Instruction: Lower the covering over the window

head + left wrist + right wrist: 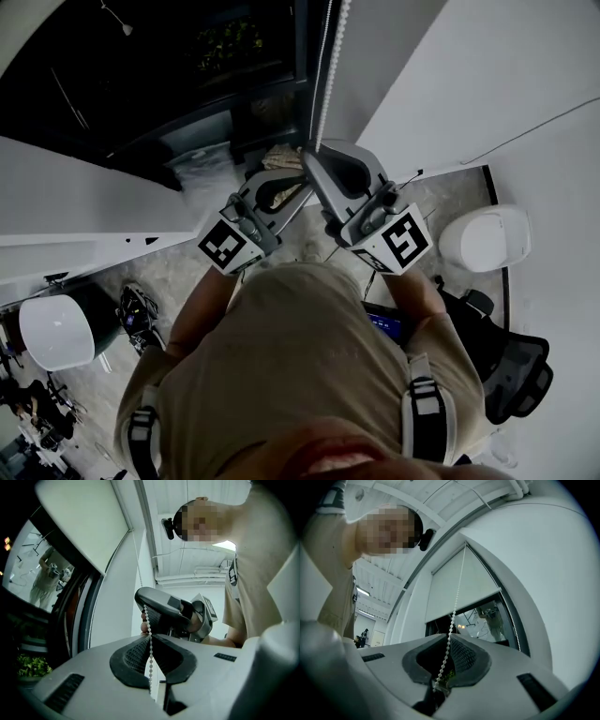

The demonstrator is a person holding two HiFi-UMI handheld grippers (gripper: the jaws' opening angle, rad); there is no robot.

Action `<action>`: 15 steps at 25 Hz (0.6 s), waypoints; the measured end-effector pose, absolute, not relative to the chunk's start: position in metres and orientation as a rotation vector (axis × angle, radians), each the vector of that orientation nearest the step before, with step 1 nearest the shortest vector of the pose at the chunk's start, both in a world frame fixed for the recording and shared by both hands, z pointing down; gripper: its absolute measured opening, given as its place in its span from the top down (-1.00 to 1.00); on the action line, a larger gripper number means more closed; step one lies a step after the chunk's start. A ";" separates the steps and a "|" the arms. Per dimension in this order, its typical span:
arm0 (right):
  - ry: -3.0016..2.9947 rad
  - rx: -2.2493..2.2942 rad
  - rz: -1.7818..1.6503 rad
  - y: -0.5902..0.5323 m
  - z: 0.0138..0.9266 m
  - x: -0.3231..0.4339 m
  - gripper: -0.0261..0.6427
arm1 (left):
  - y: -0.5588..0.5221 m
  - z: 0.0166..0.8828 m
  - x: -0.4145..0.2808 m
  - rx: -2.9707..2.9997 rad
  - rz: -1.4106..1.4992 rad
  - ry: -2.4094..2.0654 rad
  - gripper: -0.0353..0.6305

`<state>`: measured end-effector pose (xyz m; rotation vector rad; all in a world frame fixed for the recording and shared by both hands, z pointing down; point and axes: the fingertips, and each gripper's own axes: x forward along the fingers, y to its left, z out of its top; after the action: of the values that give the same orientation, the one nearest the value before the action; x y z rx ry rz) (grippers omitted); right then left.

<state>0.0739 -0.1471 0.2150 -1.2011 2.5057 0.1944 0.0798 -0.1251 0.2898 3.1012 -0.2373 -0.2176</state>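
A white bead chain (328, 75) hangs beside the dark window (141, 75). Both grippers hold it, one just above the other. My right gripper (315, 156) is the upper one and is shut on the chain (451, 630), which runs down between its ribbed pads. My left gripper (298, 187) sits just below and is shut on the same chain (150, 653). In the left gripper view the right gripper (161, 609) shows close above the jaws. The pale roller blind (461, 588) covers the upper part of the window, with bare glass (487, 620) below its bottom edge.
A white wall (487, 75) stands to the right of the window and a white sill (84, 202) to the left. On the floor are white round seats (487, 239) (56, 328) and a black office chair (511, 370). Green plants (30, 665) show outside the glass.
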 end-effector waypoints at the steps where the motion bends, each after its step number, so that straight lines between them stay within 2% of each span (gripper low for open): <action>1: 2.512 -1.201 0.196 -0.147 0.215 0.076 0.83 | -0.125 0.290 0.082 3.103 -0.212 -0.245 0.82; 15: 2.559 -1.093 0.166 -0.140 0.214 0.117 0.85 | -0.118 0.291 0.128 3.110 -0.209 -0.388 0.82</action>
<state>0.1172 -0.1404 0.2141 -1.0926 2.5586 0.1656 0.1282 -0.1178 0.2909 3.1104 -0.3876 -0.2088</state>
